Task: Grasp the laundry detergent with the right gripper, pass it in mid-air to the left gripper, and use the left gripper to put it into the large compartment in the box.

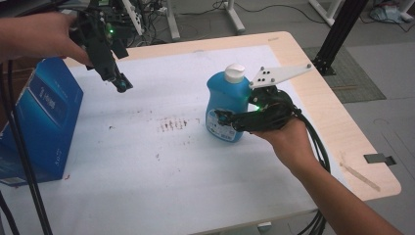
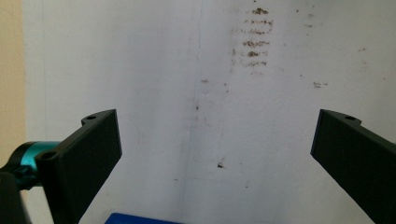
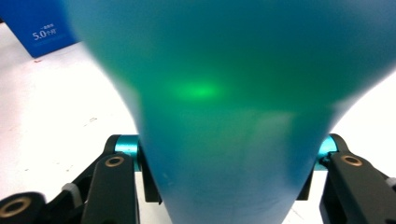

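**Right gripper clamps the bottle**

The right gripper (image 1: pixel 226 119) pinches the blue plastic detergent bottle with a white cap (image 1: pixel 227 100), standing upright mid-table on the white mat (image 1: pixel 147 161). The left gripper (image 1: pixel 122 84) hovers with jaws spread, beside the blue cardboard box (image 1: pixel 41 117).

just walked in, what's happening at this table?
A person works with a handheld gripper in each hand. The right gripper is clamped on a blue bottle with a white cap, which stands upright on the white mat. The left gripper hangs open above the mat, holding nothing. A blue box stands at the table's left edge, apart from both. The mat carries some brown smudges.
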### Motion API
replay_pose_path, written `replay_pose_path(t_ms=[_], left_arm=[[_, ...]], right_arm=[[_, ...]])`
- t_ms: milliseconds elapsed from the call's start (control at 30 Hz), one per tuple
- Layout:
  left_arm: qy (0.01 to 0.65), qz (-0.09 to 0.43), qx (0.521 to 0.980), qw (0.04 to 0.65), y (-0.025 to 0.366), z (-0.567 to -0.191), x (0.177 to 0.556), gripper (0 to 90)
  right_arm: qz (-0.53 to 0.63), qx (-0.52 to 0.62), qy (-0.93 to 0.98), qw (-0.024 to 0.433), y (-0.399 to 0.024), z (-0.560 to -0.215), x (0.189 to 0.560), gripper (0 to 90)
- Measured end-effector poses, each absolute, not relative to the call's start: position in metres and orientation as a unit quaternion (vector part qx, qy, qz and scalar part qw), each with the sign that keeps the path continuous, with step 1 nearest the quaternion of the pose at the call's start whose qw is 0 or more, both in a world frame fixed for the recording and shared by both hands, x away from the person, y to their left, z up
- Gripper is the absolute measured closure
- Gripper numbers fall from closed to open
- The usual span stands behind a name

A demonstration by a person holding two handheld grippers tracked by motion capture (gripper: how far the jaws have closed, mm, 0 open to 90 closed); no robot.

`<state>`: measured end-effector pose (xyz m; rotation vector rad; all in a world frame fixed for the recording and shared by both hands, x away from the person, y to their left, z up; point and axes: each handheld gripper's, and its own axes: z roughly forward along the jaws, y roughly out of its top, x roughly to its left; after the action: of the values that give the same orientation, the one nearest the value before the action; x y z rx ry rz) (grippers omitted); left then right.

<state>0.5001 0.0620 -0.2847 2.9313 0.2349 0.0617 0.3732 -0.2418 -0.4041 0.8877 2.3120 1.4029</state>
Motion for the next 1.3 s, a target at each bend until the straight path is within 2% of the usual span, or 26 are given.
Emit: replay_pose_path(t_ms=[233,700,1300], left_arm=[[0.077,0.021,0.992,0.098,0.061,-0.284,0.5,1.8],[0.08,0.023,0.991,0.1,0.062,-0.282,0.497,1.7],[0.072,0.033,0.991,0.11,0.068,-0.264,0.479,1.8]], right_arm=[[0.486,0.305,0.804,0.155,-0.242,-0.403,0.372,45.9],[0.479,0.273,0.822,0.141,-0.233,-0.394,0.369,46.1],[0.483,0.211,0.842,0.117,-0.224,-0.36,0.372,46.2]])
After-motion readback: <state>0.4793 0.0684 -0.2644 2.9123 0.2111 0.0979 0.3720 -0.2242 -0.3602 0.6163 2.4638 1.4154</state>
